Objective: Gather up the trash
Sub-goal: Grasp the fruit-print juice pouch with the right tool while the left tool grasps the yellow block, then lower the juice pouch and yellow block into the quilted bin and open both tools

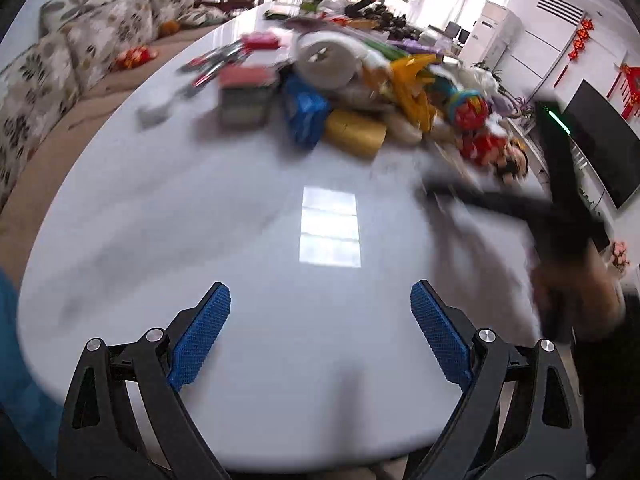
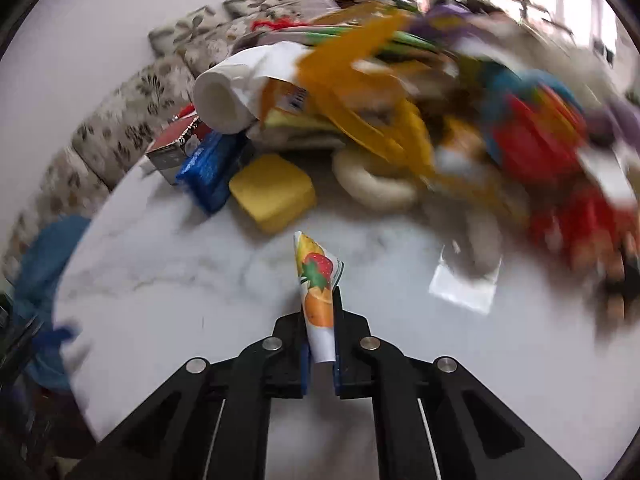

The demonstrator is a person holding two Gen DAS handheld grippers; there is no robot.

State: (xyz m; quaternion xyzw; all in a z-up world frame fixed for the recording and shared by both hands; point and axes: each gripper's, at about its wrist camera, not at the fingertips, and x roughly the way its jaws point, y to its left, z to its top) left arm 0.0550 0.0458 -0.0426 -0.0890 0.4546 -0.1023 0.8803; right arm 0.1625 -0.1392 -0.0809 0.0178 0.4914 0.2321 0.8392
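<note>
1. Two tools are in view over a white marbled tabletop (image 2: 168, 280).
2. Right tool (image 2: 320, 320): clenched on a crumpled paper wrapper (image 2: 318, 280) printed with a strawberry and an orange. No earlier picture is supplied.
3. Wrapper position: pinched between the two blue pads, held clear above the tabletop at the middle of the right wrist view.
4. Wrapper orientation: its long axis runs along the line of the fingers. Its narrow, pointed end juts forward past the fingertips toward the clutter; its white end lies back between the pads.
5. Left tool (image 1: 320, 320): released, jaws spread wide, nothing between the blue pads (image 1: 200, 332), over bare tabletop (image 1: 240, 200).
6. Clutter: a yellow sponge (image 2: 272, 196), a blue packet (image 2: 212, 176), a white paper roll (image 2: 224, 100) and a mixed coloured heap lie beyond the wrapper. The heap is blurred.
7. Surroundings: a floral sofa (image 1: 80, 40) stands beside the tabletop.
</note>
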